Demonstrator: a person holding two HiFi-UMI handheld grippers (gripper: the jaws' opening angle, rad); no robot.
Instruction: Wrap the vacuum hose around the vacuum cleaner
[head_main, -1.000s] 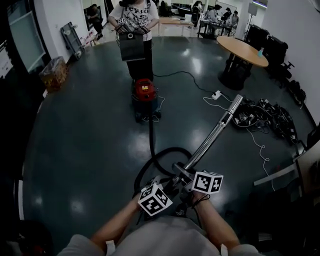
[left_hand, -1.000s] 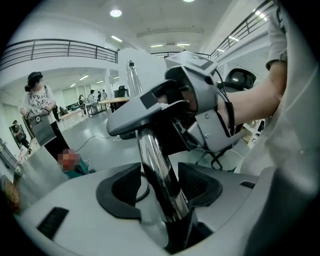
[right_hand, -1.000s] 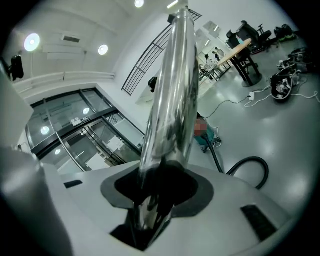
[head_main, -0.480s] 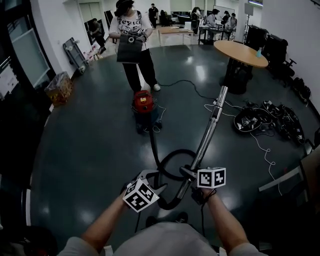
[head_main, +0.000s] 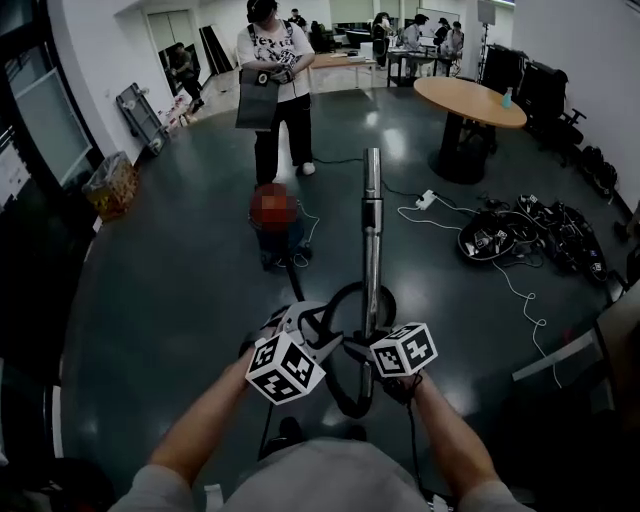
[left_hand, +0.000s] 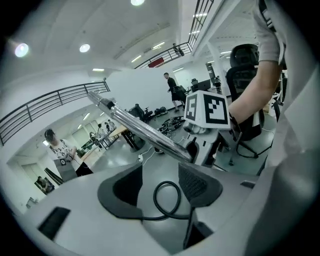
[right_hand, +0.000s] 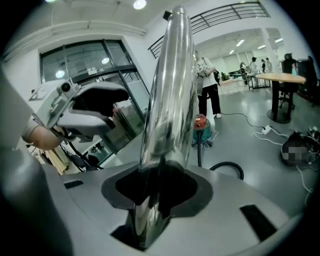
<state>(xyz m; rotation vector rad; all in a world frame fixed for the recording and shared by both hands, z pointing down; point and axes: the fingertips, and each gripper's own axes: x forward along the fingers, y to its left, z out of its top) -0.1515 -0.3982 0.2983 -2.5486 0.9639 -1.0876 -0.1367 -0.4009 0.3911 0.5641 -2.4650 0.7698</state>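
Note:
The red vacuum cleaner (head_main: 272, 215) stands on the dark floor ahead; it also shows in the right gripper view (right_hand: 201, 127). Its black hose (head_main: 345, 298) runs back toward me and curls into a loop. My right gripper (head_main: 368, 345) is shut on the shiny metal wand (head_main: 372, 230), which points straight away from me; the wand (right_hand: 170, 100) fills the jaws (right_hand: 157, 187). My left gripper (head_main: 300, 320) hovers just left of the wand, open, with nothing between its pads (left_hand: 160, 182). The hose loop (left_hand: 167, 200) lies on the floor beyond them.
A person (head_main: 275, 70) stands right behind the vacuum holding a dark case. A round table (head_main: 470, 100) is at the back right, with a heap of cables (head_main: 540, 235) and a power strip (head_main: 428, 200) near it. A basket (head_main: 110, 180) sits at the left wall.
The wand has swung from leaning right to pointing straight ahead. My left gripper has risen and moved beside the right one, and the hose loop now lies close under both.

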